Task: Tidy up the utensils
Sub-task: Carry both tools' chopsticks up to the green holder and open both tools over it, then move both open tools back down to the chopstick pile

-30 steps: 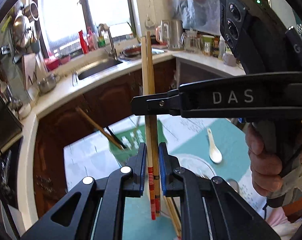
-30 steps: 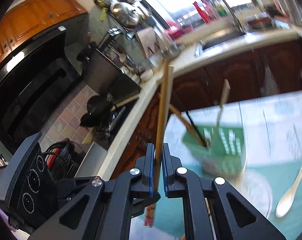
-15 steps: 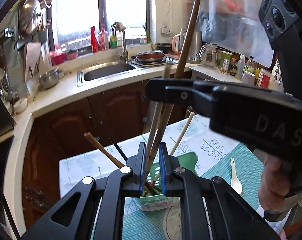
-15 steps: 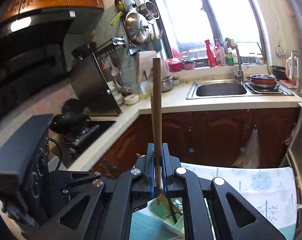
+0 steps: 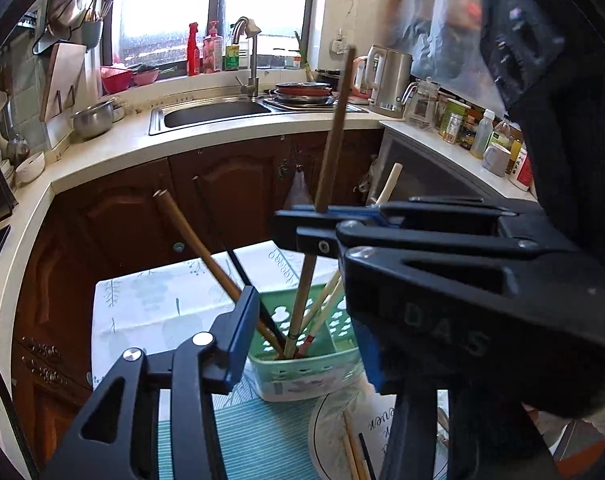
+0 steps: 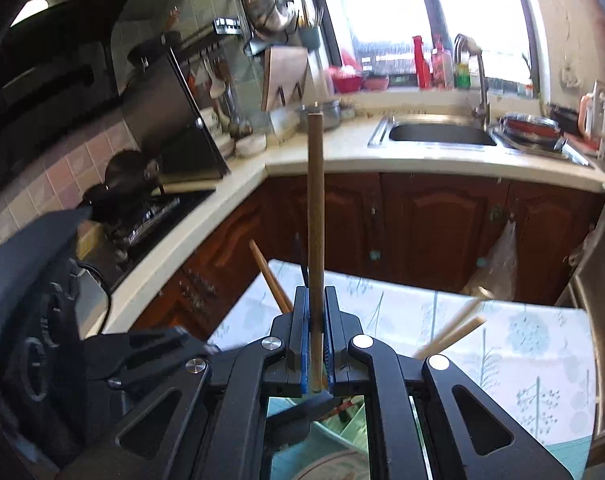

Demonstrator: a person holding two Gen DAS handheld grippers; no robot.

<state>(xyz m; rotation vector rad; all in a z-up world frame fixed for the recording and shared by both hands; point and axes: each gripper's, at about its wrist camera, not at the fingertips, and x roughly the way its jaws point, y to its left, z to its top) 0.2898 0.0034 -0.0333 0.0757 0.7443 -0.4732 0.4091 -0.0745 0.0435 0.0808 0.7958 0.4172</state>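
A green slotted utensil basket (image 5: 302,368) stands on the table with several chopsticks leaning in it. My right gripper (image 6: 317,344) is shut on a brown wooden chopstick (image 6: 315,216), held upright with its lower end down in the basket (image 6: 342,420). In the left wrist view the same chopstick (image 5: 334,132) passes through the right gripper (image 5: 318,220), which crosses in front. My left gripper (image 5: 302,332) is open and empty, its jaws wide apart on either side of the basket.
A white plate (image 5: 366,432) with a few chopsticks lies in front of the basket on a teal placemat (image 5: 262,440). Beyond the table stand dark wood cabinets (image 5: 222,200), a countertop with a sink (image 5: 214,114) and a kettle (image 5: 390,76).
My left gripper has opened and let go of the chopstick. The right gripper kept hold of it and lowered its end into the basket. Both views have tilted down toward the basket.
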